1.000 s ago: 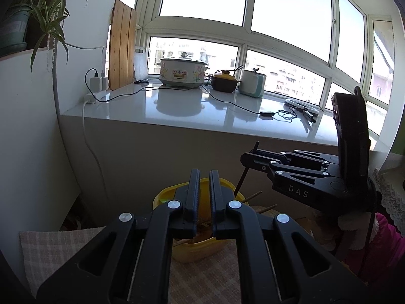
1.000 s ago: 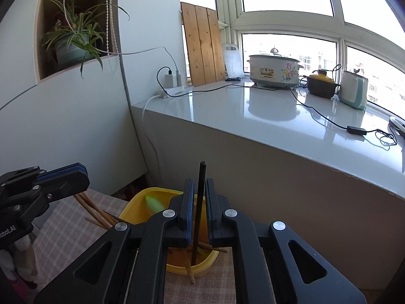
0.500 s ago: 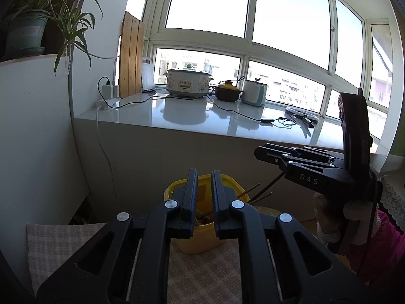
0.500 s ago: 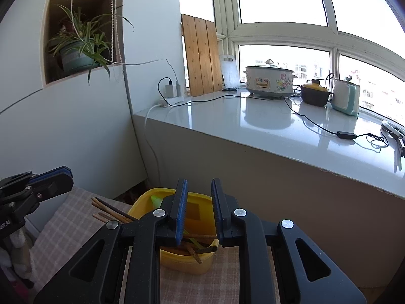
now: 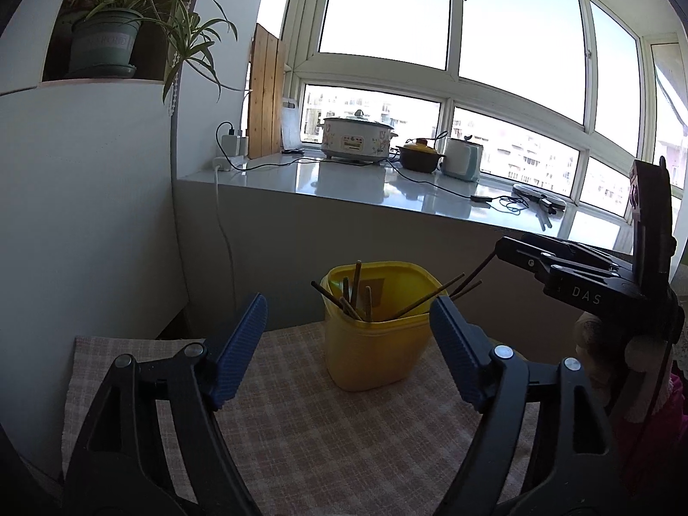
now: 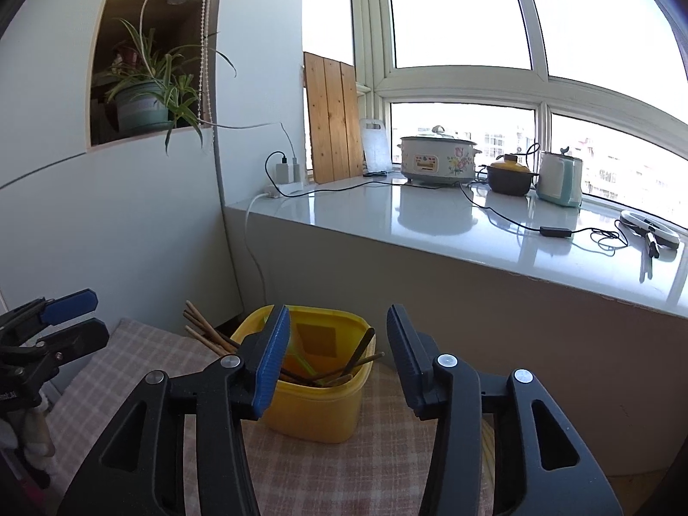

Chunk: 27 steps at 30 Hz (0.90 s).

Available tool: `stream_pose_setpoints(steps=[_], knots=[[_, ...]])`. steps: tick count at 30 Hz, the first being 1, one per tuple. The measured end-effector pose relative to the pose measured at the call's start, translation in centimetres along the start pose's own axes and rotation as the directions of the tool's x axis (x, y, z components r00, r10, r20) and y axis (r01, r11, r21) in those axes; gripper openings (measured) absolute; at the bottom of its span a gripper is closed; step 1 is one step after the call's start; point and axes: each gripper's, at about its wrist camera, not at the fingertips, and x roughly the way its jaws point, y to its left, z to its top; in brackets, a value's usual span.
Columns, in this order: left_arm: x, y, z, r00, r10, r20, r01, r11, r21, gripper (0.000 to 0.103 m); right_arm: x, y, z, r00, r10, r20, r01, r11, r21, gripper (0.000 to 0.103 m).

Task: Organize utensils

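A yellow plastic tub (image 5: pixel 374 344) stands on a checked cloth (image 5: pixel 327 434), with several brown chopsticks (image 5: pixel 357 290) leaning inside it. In the right wrist view the tub (image 6: pixel 318 404) holds chopsticks (image 6: pixel 357 354) and something green. My left gripper (image 5: pixel 348 327) is open and empty, in front of and short of the tub. My right gripper (image 6: pixel 335 335) is open and empty, just in front of the tub. The right gripper also shows at the right of the left wrist view (image 5: pixel 499 251), and the left gripper shows at the left edge of the right wrist view (image 6: pixel 90 314).
A white counter (image 6: pixel 451 223) runs behind the tub under the windows, with a rice cooker (image 6: pixel 438 159), a brown pot (image 6: pixel 511 174), a kettle (image 6: pixel 559 180) and cables. A potted plant (image 6: pixel 146 94) sits in a wall niche at the left.
Both grippers have opened and drawn back from the tub. The dark chopstick that the right gripper held is no longer between its fingers; chopsticks now stand in the tub.
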Motion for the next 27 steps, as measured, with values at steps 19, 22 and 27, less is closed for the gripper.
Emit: stream_pose_setpoints(steps=[19, 22, 27], knots=[[-2.6, -0.7, -4.1, 0.974, 0.221, 0.048, -0.221, 0.975, 0.001, 0.103, -2.6, 0.9, -3.0, 0.990, -0.136, 0.047, 0.134, 0.990, 0.036, 0.091], [-2.7, -0.7, -4.1, 0.972, 0.228, 0.055, -0.228, 0.974, -0.006, 0.103, -2.7, 0.8, -3.1, 0.988, -0.141, 0.060, 0.139, 0.990, 0.038, 0.099], [-2.5, -0.6, -4.0, 0.970, 0.239, 0.052, -0.239, 0.971, -0.010, 0.103, -2.8, 0.6, -3.2, 0.986, -0.153, 0.071, 0.150, 0.988, 0.040, 0.100]])
